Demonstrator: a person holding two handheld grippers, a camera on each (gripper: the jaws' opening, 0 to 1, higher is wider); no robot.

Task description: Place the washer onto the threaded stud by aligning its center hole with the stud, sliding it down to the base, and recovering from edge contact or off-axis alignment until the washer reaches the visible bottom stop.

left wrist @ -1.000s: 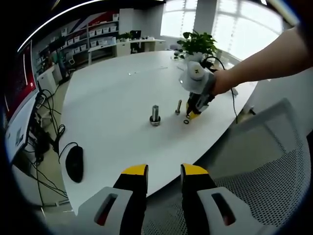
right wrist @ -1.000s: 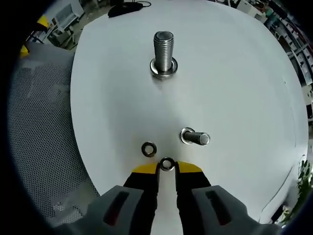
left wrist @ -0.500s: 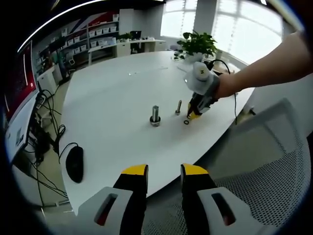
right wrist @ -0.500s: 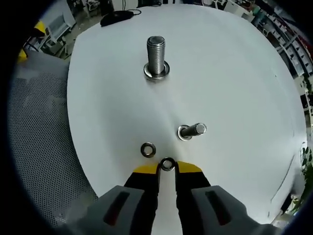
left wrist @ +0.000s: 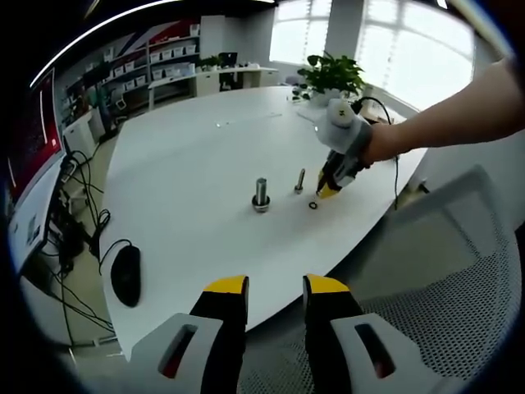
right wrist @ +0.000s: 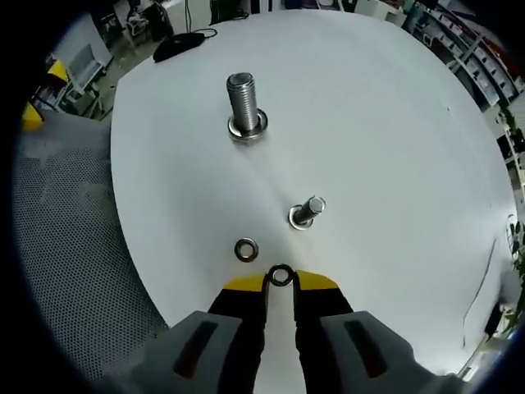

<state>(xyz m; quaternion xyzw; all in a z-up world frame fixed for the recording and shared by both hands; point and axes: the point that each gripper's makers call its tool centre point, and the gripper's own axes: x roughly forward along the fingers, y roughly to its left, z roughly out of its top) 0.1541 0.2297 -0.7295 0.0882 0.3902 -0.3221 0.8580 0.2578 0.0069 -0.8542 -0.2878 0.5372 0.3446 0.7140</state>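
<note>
The right gripper [right wrist: 280, 281] has its yellow-tipped jaws clamped on a small washer [right wrist: 280, 275] held edgewise at the tips; a second washer [right wrist: 246, 249] lies flat on the white table [right wrist: 385, 139] just beside it, with the small threaded stud [right wrist: 305, 213] standing near and a large bolt [right wrist: 244, 107] upright further off. In the left gripper view, the left gripper [left wrist: 275, 289] hangs over the table edge with jaws apart and nothing between them, well apart from a computer mouse [left wrist: 125, 274] and a mesh chair [left wrist: 447, 304]; a potted plant [left wrist: 331, 76] sits at the far side.
</note>
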